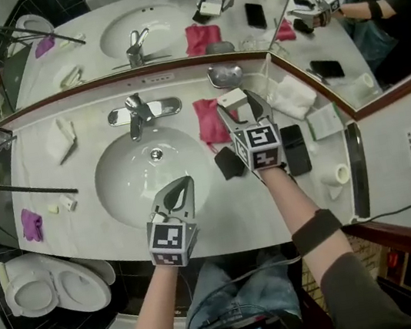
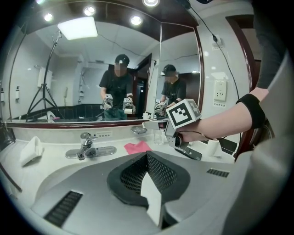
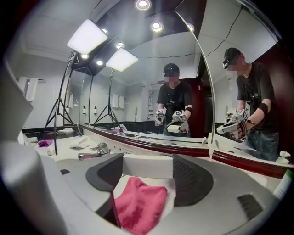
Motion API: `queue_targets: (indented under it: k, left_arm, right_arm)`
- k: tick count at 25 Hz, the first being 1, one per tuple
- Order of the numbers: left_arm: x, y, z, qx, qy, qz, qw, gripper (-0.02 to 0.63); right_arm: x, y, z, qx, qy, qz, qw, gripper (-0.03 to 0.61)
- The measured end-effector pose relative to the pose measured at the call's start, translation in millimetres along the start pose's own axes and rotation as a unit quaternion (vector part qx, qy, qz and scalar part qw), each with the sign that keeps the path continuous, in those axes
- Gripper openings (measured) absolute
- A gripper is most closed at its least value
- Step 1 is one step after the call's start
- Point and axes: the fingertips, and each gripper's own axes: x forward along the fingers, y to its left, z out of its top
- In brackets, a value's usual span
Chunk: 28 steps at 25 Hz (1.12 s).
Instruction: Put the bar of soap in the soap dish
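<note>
As seen from the head view, the right gripper (image 1: 236, 105) clamps the white bar of soap (image 1: 231, 98) at its jaw tips, just short of the metal soap dish (image 1: 225, 76). The left gripper (image 1: 180, 187) hangs over the sink basin (image 1: 125, 173).

Left gripper view: its jaws are pressed together, empty.

Right gripper view: the bar spans jaw to jaw, long axis crosswise, with a pink cloth (image 3: 138, 204) below.
</note>
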Motion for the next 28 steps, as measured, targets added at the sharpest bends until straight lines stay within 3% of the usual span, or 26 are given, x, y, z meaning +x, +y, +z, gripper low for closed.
queue_targets:
  k: [6, 12, 28]
  left_arm:
    - [19.9, 14.5, 4.1, 0.009, -0.002, 0.001, 1.0, 0.0]
    - [34.3, 22.5, 0.1, 0.016, 0.002, -0.002, 0.9999, 0.0]
    - [25.8, 37.8, -18.4, 0.013, 0.011, 0.001, 0.9999, 0.0]
  right_arm:
    - [35.0, -20.7, -6.6, 0.022, 0.008, -0.071, 0.997, 0.334]
    - [65.2, -28.8, -11.7, 0.048, 0.016, -0.108, 0.993, 0.334]
    - [102.9, -44.3, -33.8, 0.065, 0.068, -0.128, 0.987, 0.342]
